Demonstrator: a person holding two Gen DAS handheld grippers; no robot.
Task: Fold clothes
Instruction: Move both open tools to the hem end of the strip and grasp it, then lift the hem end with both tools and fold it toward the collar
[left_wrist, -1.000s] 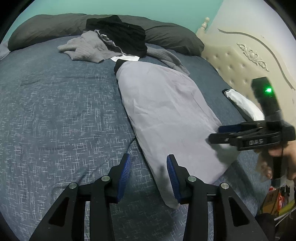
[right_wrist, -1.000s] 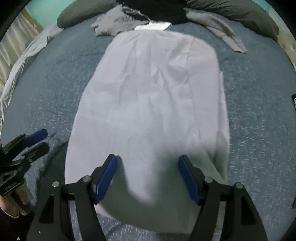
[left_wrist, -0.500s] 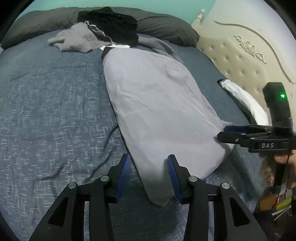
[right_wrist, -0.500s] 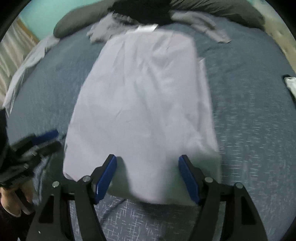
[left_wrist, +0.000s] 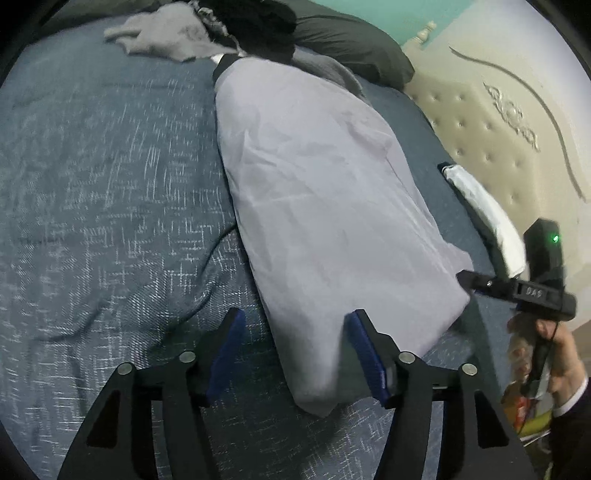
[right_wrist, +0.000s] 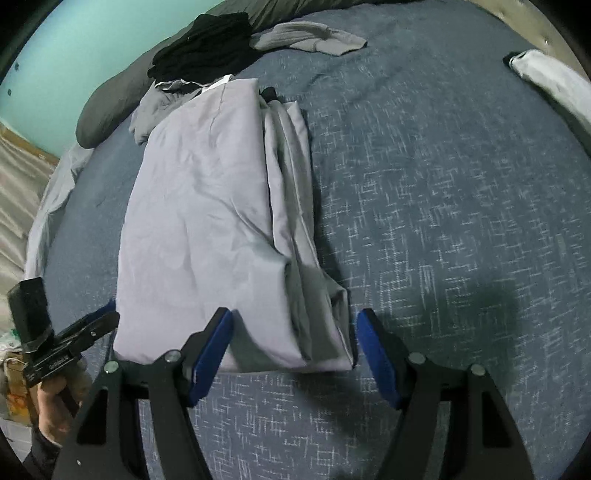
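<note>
Garment (right_wrist: 199, 221), lilac, thin and limp, lies lengthwise on the bed (right_wrist: 443, 184), layered edge at 3 o'clock. I judge it light; pinch near-hem corners. Both grippers (left_wrist: 295, 350) (right_wrist: 293, 354) gape wide, empty.

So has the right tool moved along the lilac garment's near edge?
Yes. The right tool has shifted rightward: it now straddles the lilac garment's right corner, not its middle, open.

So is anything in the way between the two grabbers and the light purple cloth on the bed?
Nothing visible. The lilac garment lies flat on the blue bedspread, its near edge right in front of the open right gripper and open left gripper.
</note>
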